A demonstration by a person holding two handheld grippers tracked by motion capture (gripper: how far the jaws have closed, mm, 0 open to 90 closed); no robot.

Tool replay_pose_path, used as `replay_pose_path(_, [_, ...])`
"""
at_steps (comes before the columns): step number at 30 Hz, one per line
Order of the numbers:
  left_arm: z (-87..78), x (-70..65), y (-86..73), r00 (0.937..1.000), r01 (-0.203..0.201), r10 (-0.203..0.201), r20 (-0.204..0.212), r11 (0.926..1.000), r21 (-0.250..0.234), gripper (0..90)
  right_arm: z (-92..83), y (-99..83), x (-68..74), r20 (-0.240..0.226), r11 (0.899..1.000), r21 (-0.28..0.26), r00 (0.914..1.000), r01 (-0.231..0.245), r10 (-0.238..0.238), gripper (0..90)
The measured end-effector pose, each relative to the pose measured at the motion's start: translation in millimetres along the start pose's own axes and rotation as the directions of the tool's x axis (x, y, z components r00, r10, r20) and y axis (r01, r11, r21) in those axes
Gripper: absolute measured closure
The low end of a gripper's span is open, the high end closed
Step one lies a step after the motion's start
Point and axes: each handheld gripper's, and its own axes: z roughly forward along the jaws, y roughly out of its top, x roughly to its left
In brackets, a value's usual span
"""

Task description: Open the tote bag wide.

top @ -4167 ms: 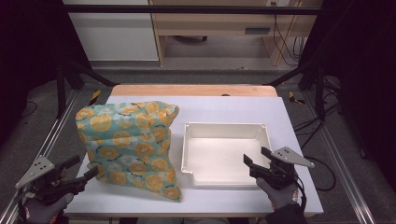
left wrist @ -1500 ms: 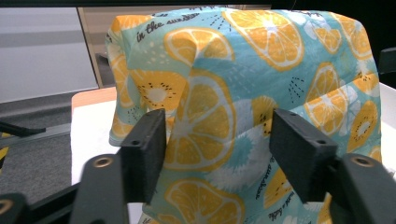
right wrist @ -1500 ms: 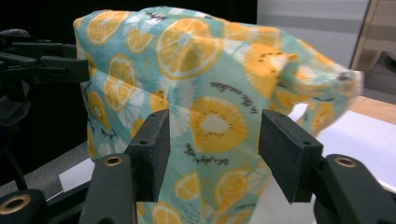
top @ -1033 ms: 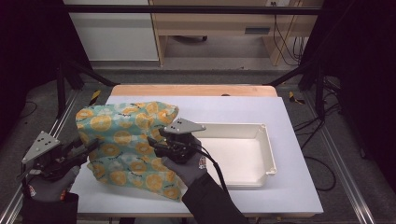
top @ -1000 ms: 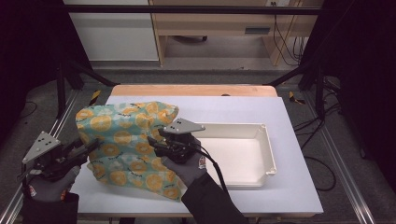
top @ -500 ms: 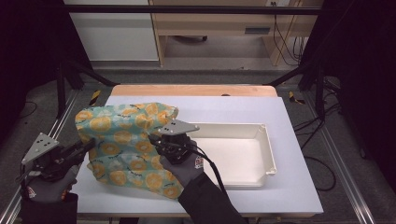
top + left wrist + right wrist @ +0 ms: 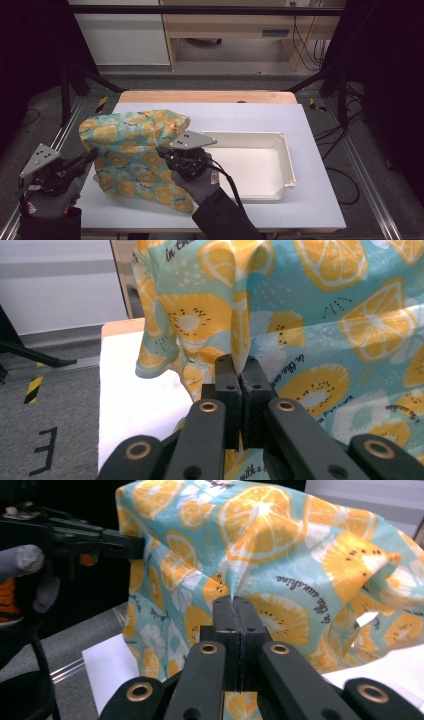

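Since the earlier frame the right gripper (image 7: 162,151) has crossed from beside the tray (image 7: 250,165) to the patterned cloth (image 7: 132,150), and the tray now sits farther right. Both tongs are closed on cloth: the left gripper (image 7: 91,155) pinches its left edge, the right one a fold near its middle. To lift well, I judge both hands should rise together and keep the fabric taut. The cloth lies on the white table (image 7: 310,150), left of the tray. Beyond are grey floor and a wooden bench.

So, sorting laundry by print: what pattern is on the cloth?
Orange and kiwi slices on teal cloth, with small script lettering; clearest in the right gripper view.
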Motion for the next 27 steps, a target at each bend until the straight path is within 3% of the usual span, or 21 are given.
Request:
replay_pose_path(10, [-14.6,-0.9,-4.6,0.9999,-0.012,0.011,-0.002,0.9998,-0.018,89.3,-1.1,-8.1,14.9,-0.043,1.0,0.013,0.9988,0.023,-0.022,90.0])
replay_pose_path(15, [-16.7,-1.9,-8.8,0.9999,-0.004,0.004,0.013,0.9998,-0.017,89.3,5.4,-19.4,13.5,-0.043,0.999,0.042,0.9991,0.008,-0.006,90.0])
replay_pose_path(20, [-10.0,-3.2,-16.6,0.9998,-0.015,0.015,0.013,0.9998,0.015,89.3,12.0,-31.8,8.0,-0.036,0.998,0.065,0.9992,-0.014,0.016,90.0])
replay_pose_path(23, [-9.1,-2.0,-19.2,0.9997,-0.013,0.013,0.02,0.9997,0.018,89.3,10.1,-33.0,4.8,-0.04,0.998,0.058,0.9989,-0.021,0.023,86.4])
replay_pose_path(27, [-10.5,0.1,-20.7,0.9998,-0.008,0.007,0.02,0.9998,0.019,89.4,-3.3,-24.3,-1.2,-0.037,0.999,0.005,0.9988,-0.032,0.032,77.5])
